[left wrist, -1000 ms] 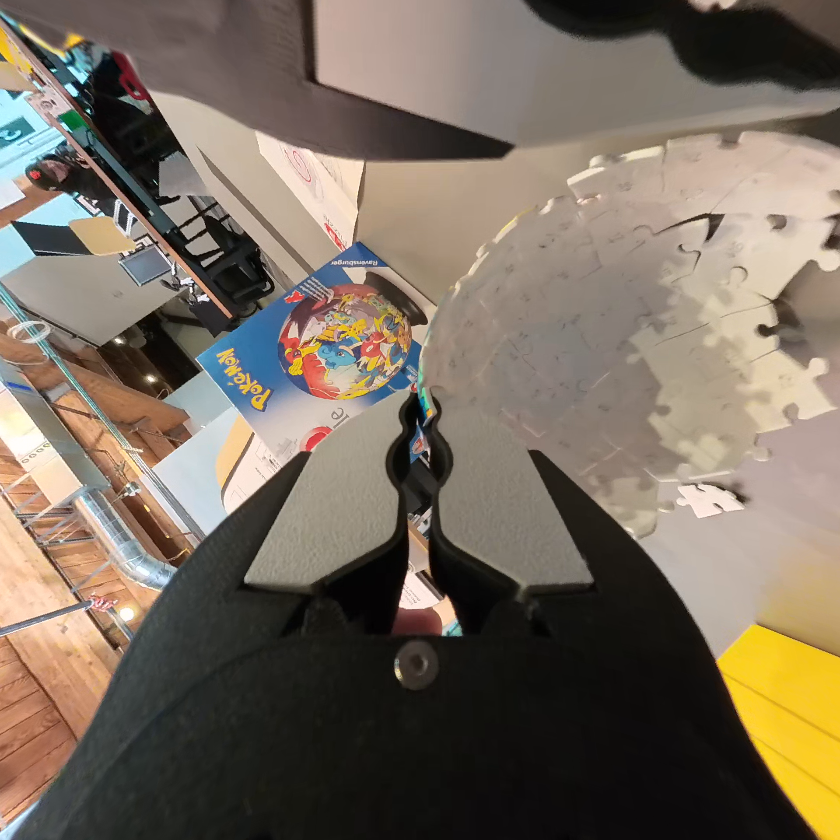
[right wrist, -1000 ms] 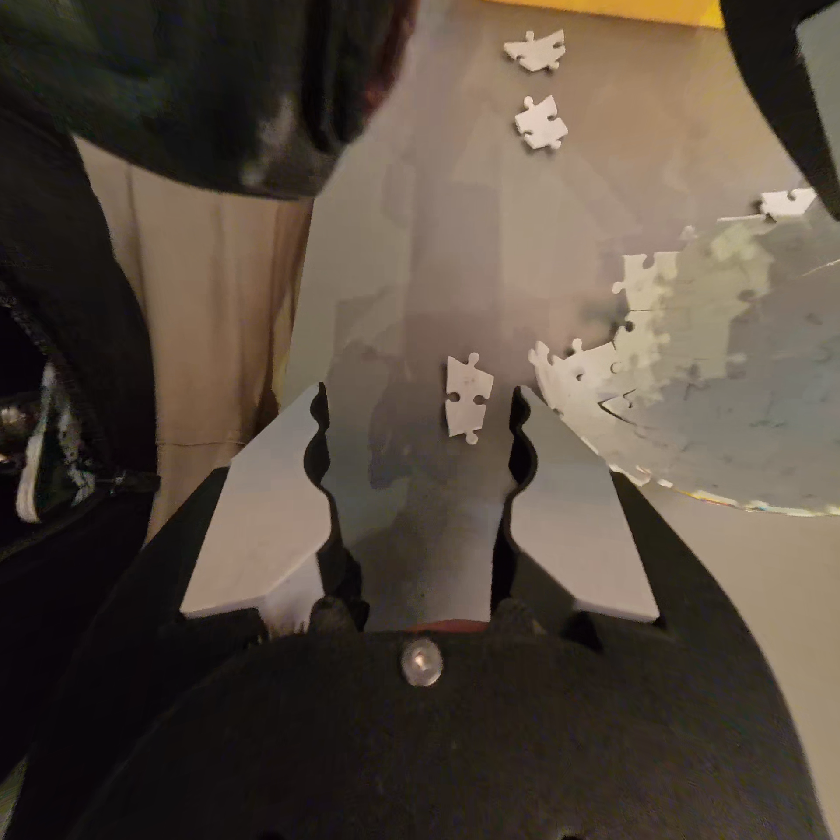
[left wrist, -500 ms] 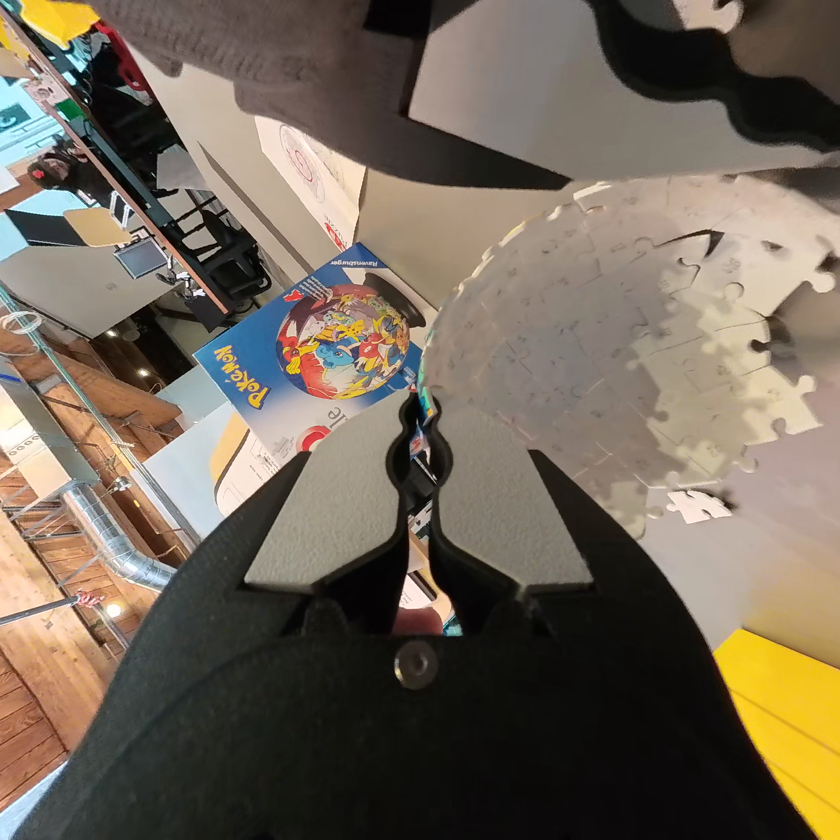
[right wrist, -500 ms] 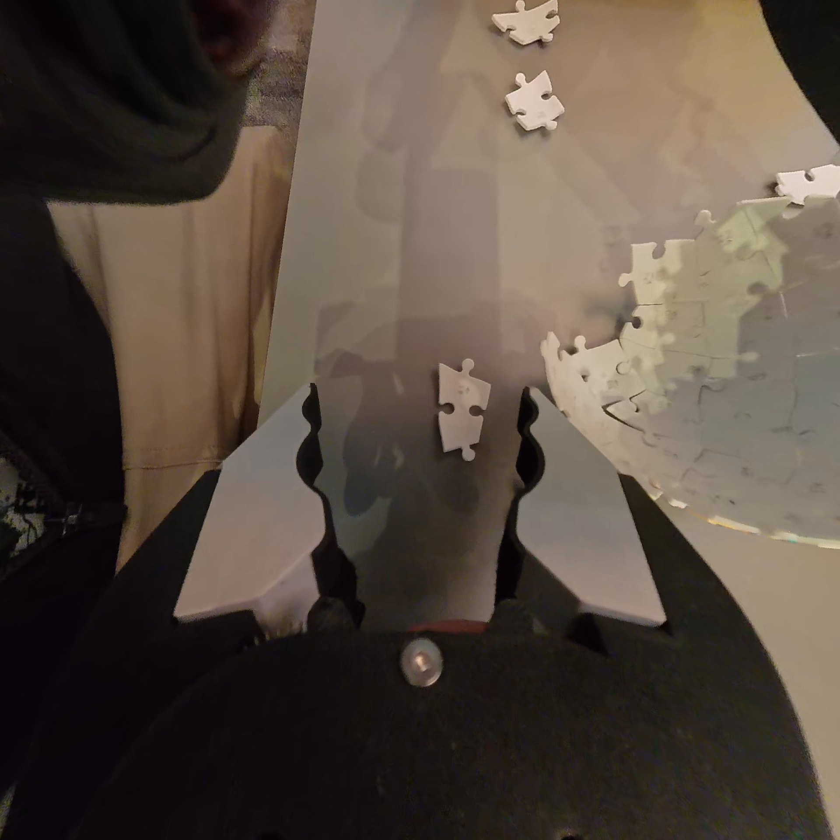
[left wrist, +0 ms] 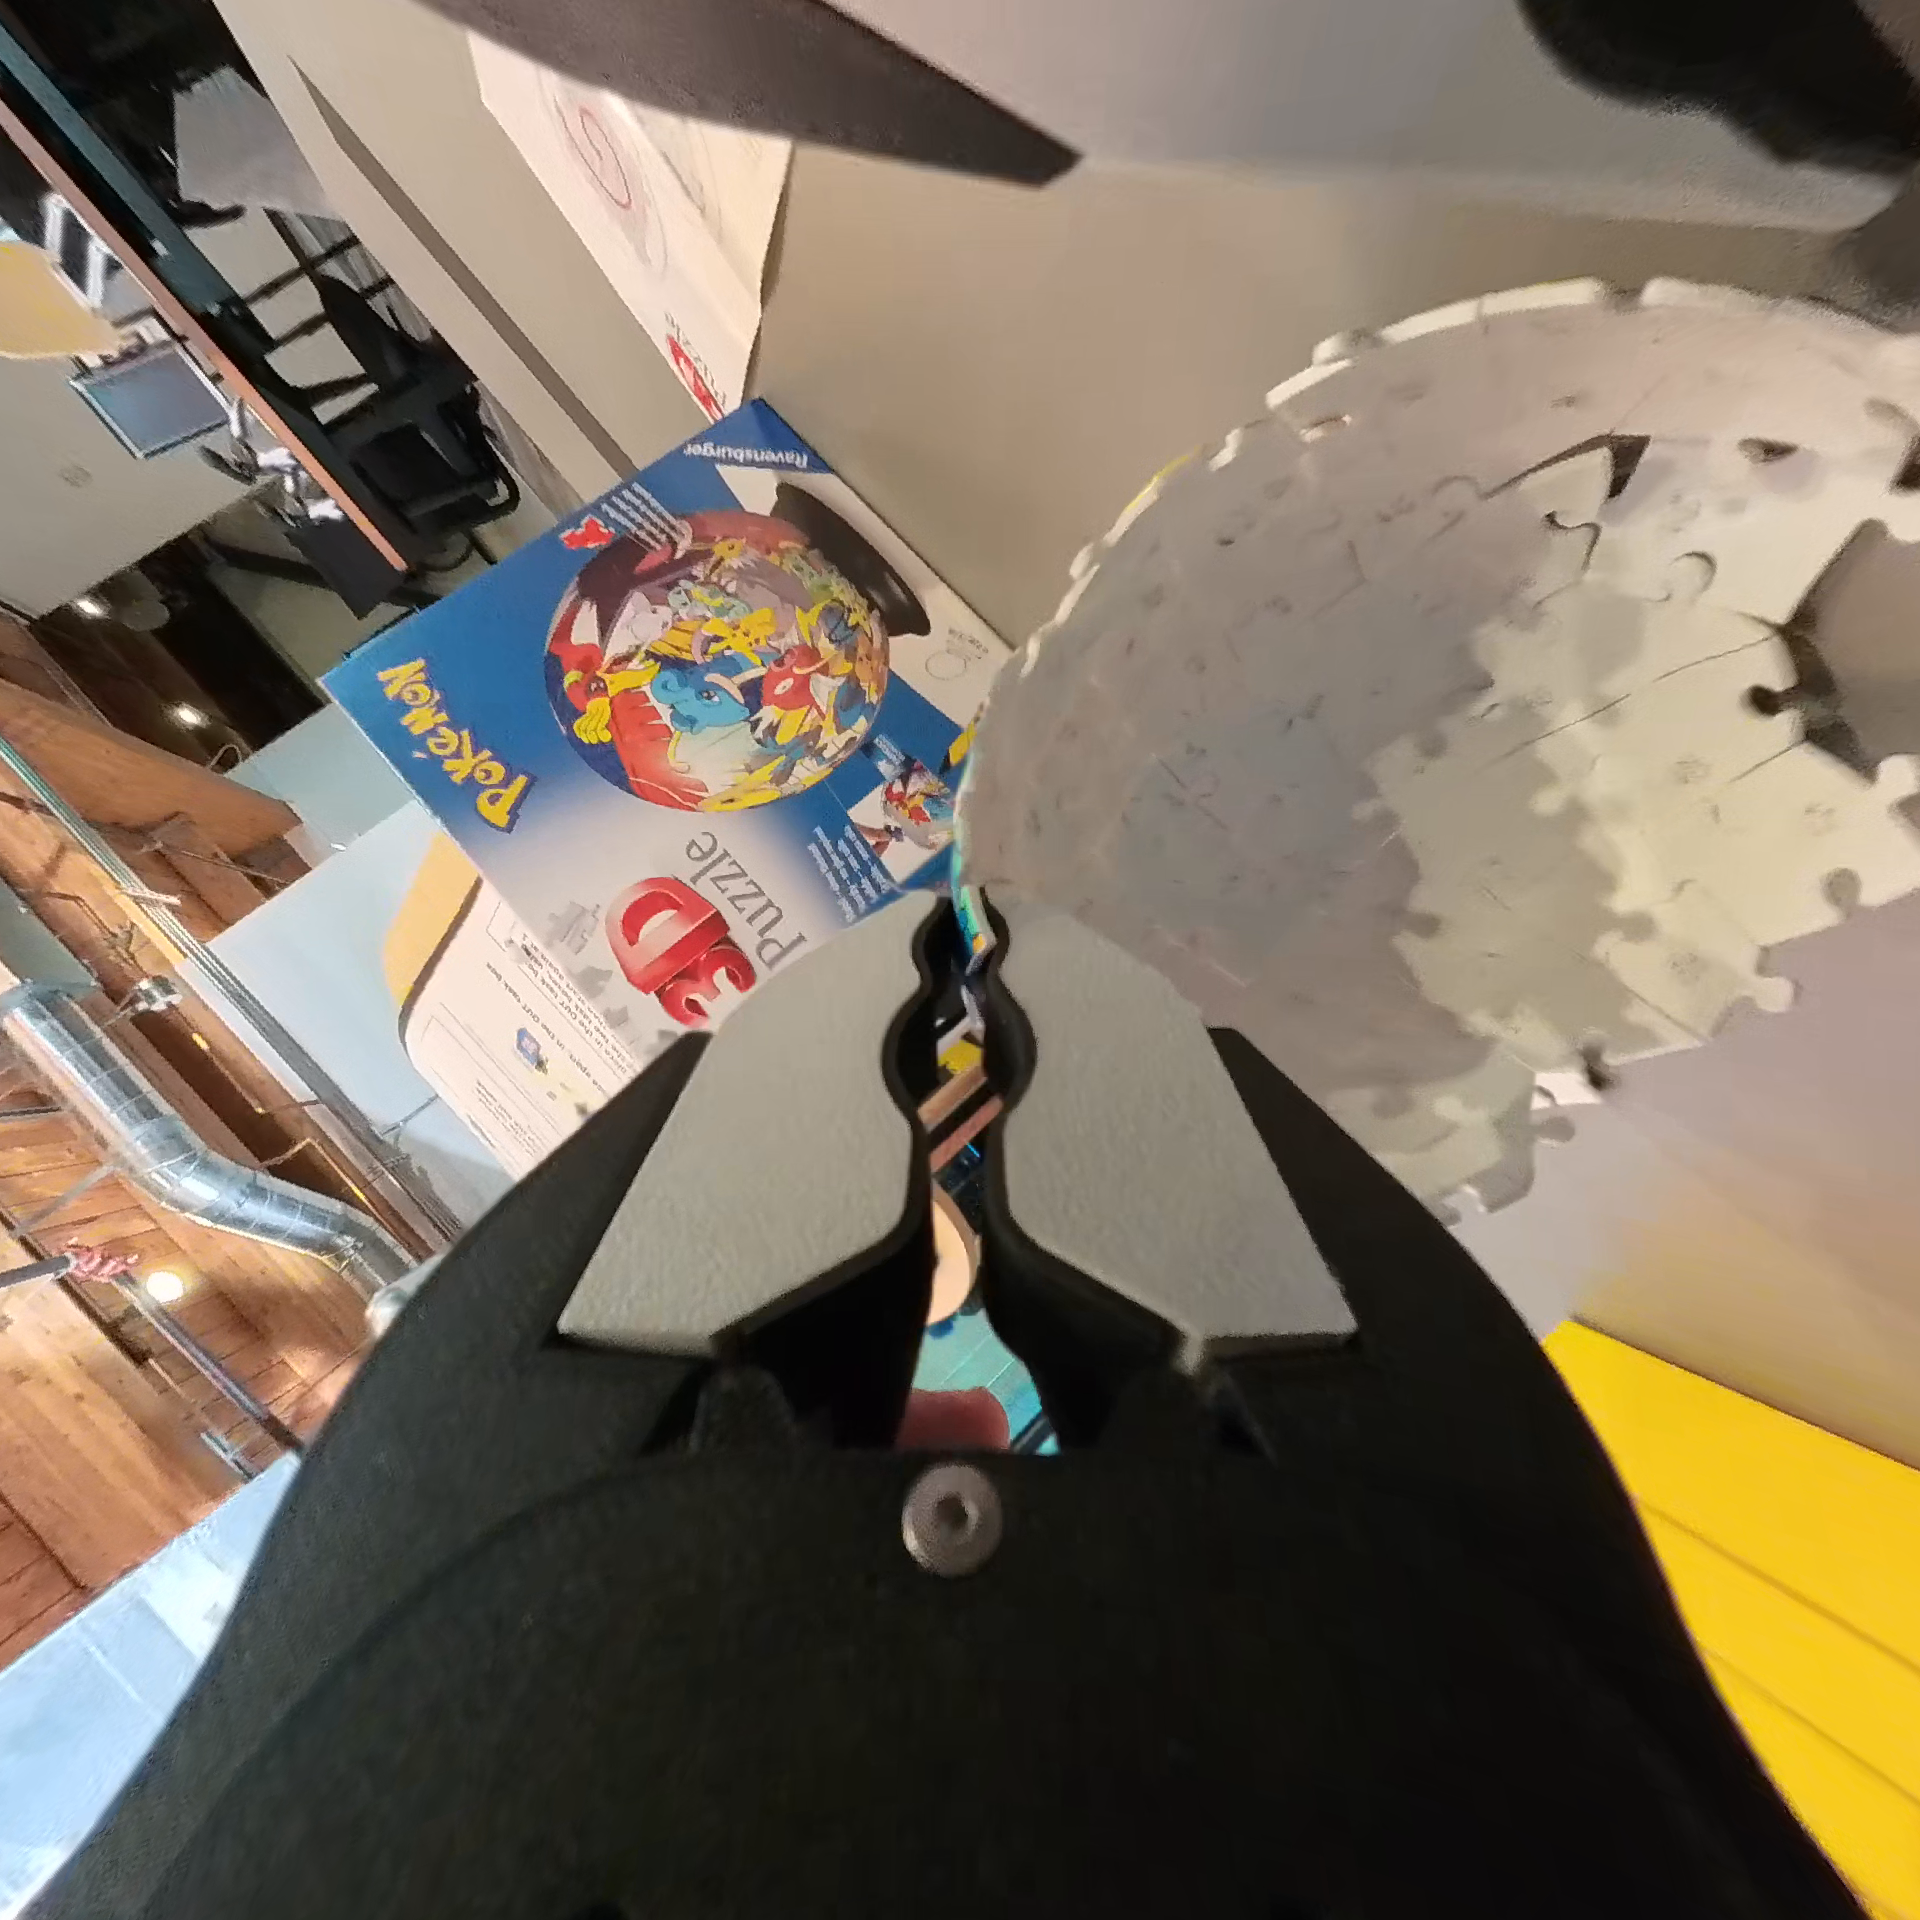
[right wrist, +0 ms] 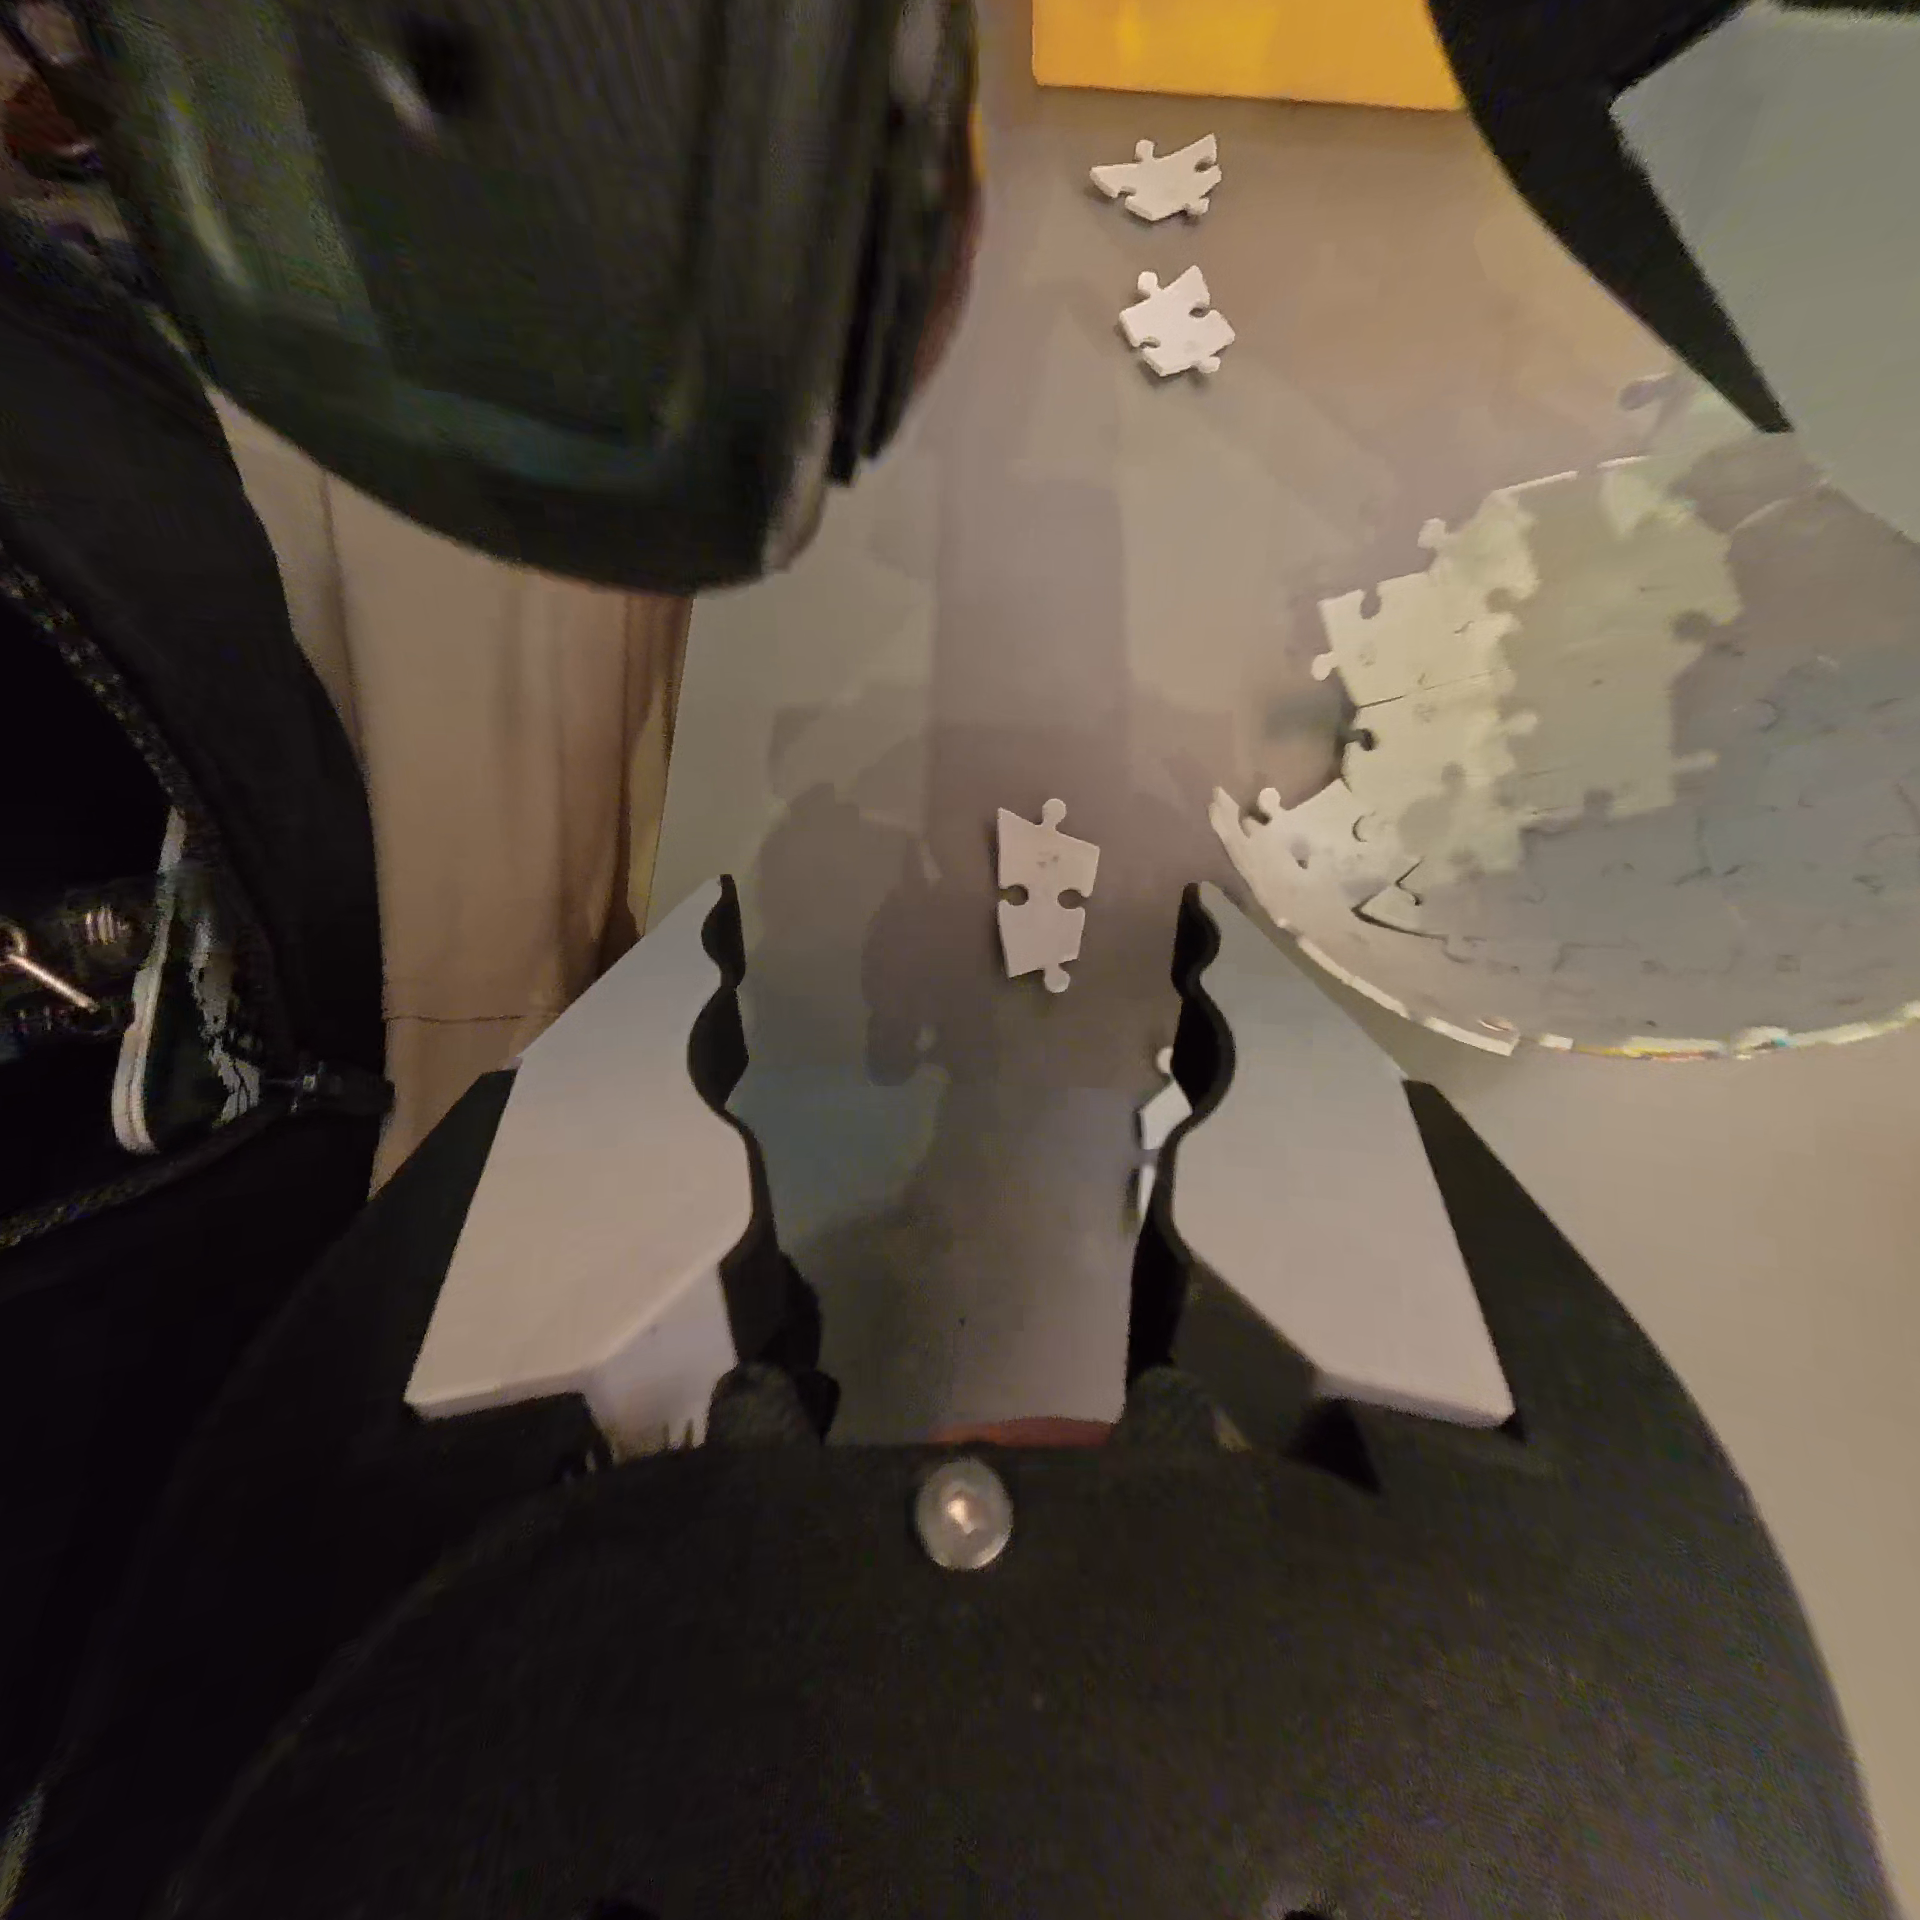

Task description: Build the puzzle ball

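Left gripper [left wrist: 961,940] clamped on half-built white plastic puzzle shell's [left wrist: 1403,790] rim; right gripper [right wrist: 956,935] agape over nearest loose white piece [right wrist: 1044,896] beside shell; others lie beyond.

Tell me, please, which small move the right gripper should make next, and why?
Probably lower the right gripper onto the loose piece: its jaws are open, the piece lies flat between the fingertips, and the left gripper is shut on the half-built ball's rim.

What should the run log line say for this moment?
left gripper: shut on white half-built puzzle ball rim | right gripper: open, above loose white two-piece puzzle part on grey table
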Available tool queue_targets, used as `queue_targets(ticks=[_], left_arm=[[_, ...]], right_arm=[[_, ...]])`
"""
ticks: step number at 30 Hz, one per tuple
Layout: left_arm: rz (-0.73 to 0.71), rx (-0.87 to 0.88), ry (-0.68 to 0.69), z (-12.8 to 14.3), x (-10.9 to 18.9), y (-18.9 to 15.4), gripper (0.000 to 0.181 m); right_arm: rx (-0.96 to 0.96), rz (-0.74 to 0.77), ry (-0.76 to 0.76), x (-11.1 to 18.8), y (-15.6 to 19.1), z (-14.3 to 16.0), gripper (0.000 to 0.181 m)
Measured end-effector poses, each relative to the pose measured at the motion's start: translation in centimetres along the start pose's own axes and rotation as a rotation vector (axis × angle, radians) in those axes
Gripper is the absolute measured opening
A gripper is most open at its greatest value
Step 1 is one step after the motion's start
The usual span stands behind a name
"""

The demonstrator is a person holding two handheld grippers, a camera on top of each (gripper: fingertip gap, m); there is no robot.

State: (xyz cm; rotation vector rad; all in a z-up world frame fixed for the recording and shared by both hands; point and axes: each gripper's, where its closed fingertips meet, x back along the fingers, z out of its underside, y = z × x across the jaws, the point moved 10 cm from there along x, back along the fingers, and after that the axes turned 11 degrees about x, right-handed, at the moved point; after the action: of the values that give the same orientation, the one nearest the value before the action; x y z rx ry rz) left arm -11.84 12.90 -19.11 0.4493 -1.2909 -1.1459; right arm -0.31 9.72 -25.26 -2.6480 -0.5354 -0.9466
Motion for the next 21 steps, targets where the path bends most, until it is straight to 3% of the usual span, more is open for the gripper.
queue_targets(ticks=[6, 16, 21], left_arm=[[0.005, 0.016, 0.048, 0.2, -0.1, 0.1, 0.002], [0.003, 0.014, 0.063, -0.2, -0.1, -0.2, 0.002], [-0.004, 0.013, 0.052, -0.3, 0.1, -0.3, 0.002]], right_arm=[[0.003, 0.074, -0.001, -0.5, -0.4, 0.0, 0.091], [0.076, 0.117, -0.028, -0.9, -0.5, -0.7, 0.088], [0.098, 0.123, 0.044, -2.1, -0.7, -0.3, 0.095]])
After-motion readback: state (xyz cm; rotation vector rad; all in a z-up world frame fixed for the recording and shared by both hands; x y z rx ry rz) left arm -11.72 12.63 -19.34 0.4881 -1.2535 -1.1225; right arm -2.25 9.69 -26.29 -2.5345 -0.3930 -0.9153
